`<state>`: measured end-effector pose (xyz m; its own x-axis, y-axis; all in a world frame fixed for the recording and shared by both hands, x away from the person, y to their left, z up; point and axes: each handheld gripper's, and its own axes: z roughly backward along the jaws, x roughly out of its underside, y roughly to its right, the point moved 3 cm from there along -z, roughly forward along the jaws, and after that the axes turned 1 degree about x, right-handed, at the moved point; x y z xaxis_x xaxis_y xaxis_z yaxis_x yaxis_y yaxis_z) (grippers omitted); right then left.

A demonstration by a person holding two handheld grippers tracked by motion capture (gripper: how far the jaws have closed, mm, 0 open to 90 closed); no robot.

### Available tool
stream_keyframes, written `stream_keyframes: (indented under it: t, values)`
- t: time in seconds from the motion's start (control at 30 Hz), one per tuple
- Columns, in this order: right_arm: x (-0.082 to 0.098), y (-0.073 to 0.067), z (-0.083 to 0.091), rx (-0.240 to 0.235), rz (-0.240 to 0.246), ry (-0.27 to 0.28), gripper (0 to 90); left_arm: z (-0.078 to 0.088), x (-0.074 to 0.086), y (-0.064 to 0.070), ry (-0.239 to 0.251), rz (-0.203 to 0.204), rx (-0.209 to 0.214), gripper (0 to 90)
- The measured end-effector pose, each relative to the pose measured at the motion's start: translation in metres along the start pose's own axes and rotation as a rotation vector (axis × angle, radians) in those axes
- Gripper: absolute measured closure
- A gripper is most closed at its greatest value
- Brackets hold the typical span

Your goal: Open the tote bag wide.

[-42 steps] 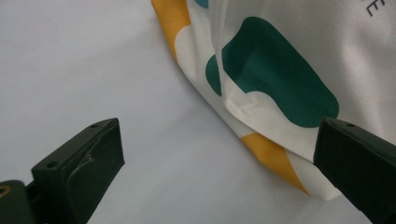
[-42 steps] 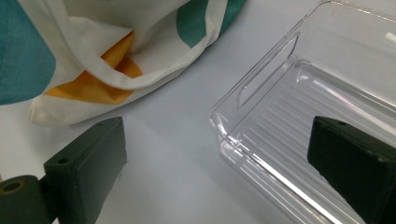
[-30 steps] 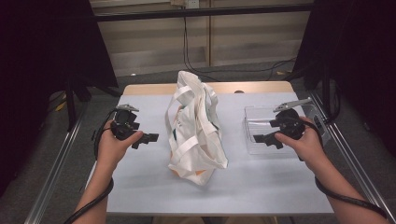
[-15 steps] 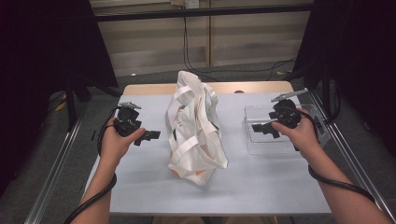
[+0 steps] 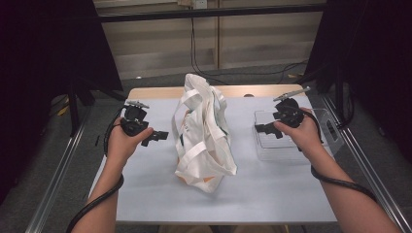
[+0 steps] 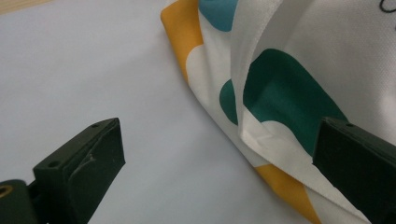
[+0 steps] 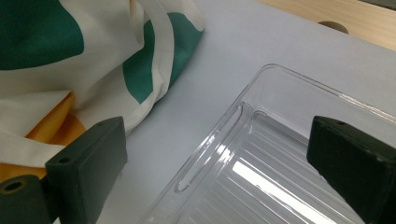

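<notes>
A white cloth tote bag [image 5: 201, 128] with green, orange and blue patches lies crumpled in the middle of the pale table [image 5: 145, 184], its handles loose on top. Just left of it, my left gripper [image 5: 162, 135] is open and points at the bag; in the left gripper view the bag's patterned cloth [image 6: 289, 88] lies between and beyond the jaws, apart from them. My right gripper [image 5: 261, 128] hovers open over the near-left corner of a clear plastic tray [image 5: 291, 145], which the right gripper view shows as the tray [image 7: 280, 154] with the bag [image 7: 88, 60] at upper left.
A strip of bare wood [image 5: 155, 92] runs along the table's far edge. Metal rails [image 5: 58, 170] flank both sides of the table. Cables [image 5: 92, 204] trail from both grippers along the person's forearms. Dark curtains stand at left and right.
Both grippers have moved away from the person and inward, toward the bag. The right gripper went from the tray's near edge to over its left side. The bag has not moved.
</notes>
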<state>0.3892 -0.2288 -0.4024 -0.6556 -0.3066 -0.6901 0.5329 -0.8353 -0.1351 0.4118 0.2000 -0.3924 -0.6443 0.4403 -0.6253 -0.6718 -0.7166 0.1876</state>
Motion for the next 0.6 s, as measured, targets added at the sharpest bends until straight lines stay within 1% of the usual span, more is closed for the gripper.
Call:
stream_keyframes:
  t: [0.03, 0.07, 0.13, 0.17, 0.2, 0.23, 0.27, 0.3, 0.33, 0.37, 0.4, 0.43, 0.47, 0.5, 0.57, 0.6]
  values:
    - [-0.001, 0.000, 0.000, -0.004, 0.002, 0.004, 4.7, -0.001, -0.002, 0.002, 0.009, 0.015, 0.000, 1.9]
    - [-0.002, -0.001, 0.000, 0.006, -0.002, -0.004, 4.7, 0.000, -0.003, 0.001, 0.000, 0.000, -0.001, 1.9]
    - [-0.005, -0.002, 0.000, 0.003, 0.002, -0.002, 4.7, -0.002, -0.006, 0.004, 0.008, 0.014, 0.007, 1.9]
    - [-0.006, -0.002, 0.000, 0.005, 0.003, -0.003, 4.7, -0.002, -0.008, 0.004, -0.005, -0.004, 0.007, 2.0]
    - [-0.008, -0.003, 0.000, 0.005, 0.005, 0.000, 4.7, -0.002, -0.010, 0.005, 0.003, 0.002, 0.008, 2.0]
    - [-0.010, -0.004, 0.000, 0.010, 0.004, 0.000, 4.8, -0.002, -0.011, 0.006, -0.003, -0.006, 0.005, 1.9]
    - [-0.011, -0.004, 0.000, -0.001, 0.009, 0.005, 4.8, -0.002, -0.013, 0.006, -0.010, -0.023, 0.002, 1.9]
    - [-0.012, -0.005, 0.000, -0.003, 0.004, 0.000, 4.8, -0.003, -0.016, 0.008, -0.003, -0.009, 0.008, 2.0]
    - [-0.014, -0.005, -0.001, 0.001, 0.010, -0.002, 4.8, -0.002, -0.018, 0.009, -0.005, -0.013, 0.013, 1.9]
    - [-0.015, -0.006, -0.002, -0.002, 0.007, -0.002, 4.8, -0.002, -0.020, 0.009, -0.010, -0.026, 0.007, 2.0]
    - [-0.016, -0.007, -0.002, 0.002, 0.008, -0.004, 4.8, -0.001, -0.022, 0.011, -0.009, -0.026, 0.013, 1.9]
    - [-0.017, -0.008, -0.002, -0.006, 0.004, -0.001, 4.8, -0.001, -0.024, 0.013, -0.010, -0.031, 0.009, 2.0]
    - [-0.018, -0.008, -0.002, -0.005, 0.002, -0.002, 4.9, -0.001, -0.026, 0.015, 0.004, -0.019, 0.013, 1.9]
    - [-0.019, -0.009, -0.003, -0.011, 0.004, -0.001, 4.9, 0.000, -0.028, 0.015, -0.009, -0.042, 0.018, 1.9]
    - [-0.022, -0.011, -0.003, -0.008, 0.009, -0.003, 4.9, 0.001, -0.032, 0.018, -0.010, -0.052, 0.017, 1.9]
    - [-0.023, -0.012, -0.003, -0.009, 0.008, -0.002, 4.9, 0.002, -0.034, 0.019, 0.002, -0.036, 0.021, 2.0]
